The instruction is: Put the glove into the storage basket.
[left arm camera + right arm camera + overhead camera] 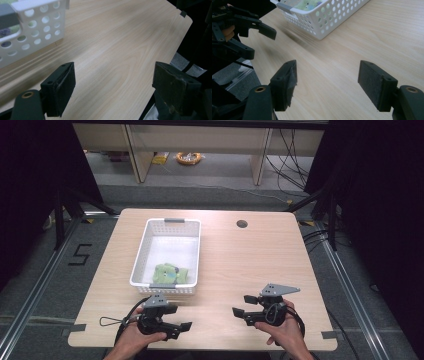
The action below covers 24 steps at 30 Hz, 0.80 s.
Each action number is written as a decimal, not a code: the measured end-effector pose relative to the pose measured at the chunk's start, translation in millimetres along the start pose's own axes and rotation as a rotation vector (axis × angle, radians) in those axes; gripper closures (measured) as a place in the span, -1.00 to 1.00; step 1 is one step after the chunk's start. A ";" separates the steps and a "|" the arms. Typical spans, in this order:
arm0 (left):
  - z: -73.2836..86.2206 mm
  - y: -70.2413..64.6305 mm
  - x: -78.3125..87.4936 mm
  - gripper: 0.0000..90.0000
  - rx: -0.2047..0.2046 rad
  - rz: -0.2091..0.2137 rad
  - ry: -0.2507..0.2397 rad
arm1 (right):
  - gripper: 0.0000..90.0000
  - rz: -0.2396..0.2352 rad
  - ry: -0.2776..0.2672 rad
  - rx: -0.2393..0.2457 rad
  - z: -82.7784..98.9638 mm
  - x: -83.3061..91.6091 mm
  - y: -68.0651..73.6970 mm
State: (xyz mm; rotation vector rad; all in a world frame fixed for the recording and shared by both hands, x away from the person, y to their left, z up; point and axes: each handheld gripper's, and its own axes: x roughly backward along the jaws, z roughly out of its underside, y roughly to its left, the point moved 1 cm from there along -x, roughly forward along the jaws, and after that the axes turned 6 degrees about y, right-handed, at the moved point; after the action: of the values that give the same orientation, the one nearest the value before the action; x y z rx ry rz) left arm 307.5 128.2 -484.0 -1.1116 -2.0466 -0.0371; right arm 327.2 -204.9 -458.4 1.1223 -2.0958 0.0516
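Note:
A white perforated basket [142,251] stands on the left half of the wooden table, its wall also in the left gripper view [37,32] and the right gripper view [329,17]. A green soft toy [169,274] lies in its near end and peeks over the rim as a green soft toy [308,4]. My left gripper [184,330] is held near the front edge, just below the basket, open and empty [112,85]. My right gripper [243,305] hovers at the front right, open, nothing between its jaws [327,80]. The left gripper [259,37] appears there too.
A round cable hole [242,224] sits at the table's far right. The table's front edge and right corner [183,15] are close to both hands. Cabinets, cables and a yellow object lie on the floor beyond the table.

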 end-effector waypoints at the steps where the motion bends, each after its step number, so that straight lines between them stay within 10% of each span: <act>1: 1.9 0.0 -0.4 -0.59 -0.010 -0.005 0.003 | -0.28 0.008 0.004 -0.015 1.4 1.4 1.5; 24: 25.7 -8.5 -8.9 -0.60 -0.066 -0.025 0.067 | -0.42 -0.002 0.065 0.013 39.8 -2.5 10.3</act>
State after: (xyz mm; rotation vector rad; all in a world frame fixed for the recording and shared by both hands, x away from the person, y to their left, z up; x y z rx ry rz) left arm 288.1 126.3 -504.7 -1.1103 -2.0120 -0.1530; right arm 297.0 -211.1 -485.7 1.1157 -2.0392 0.1003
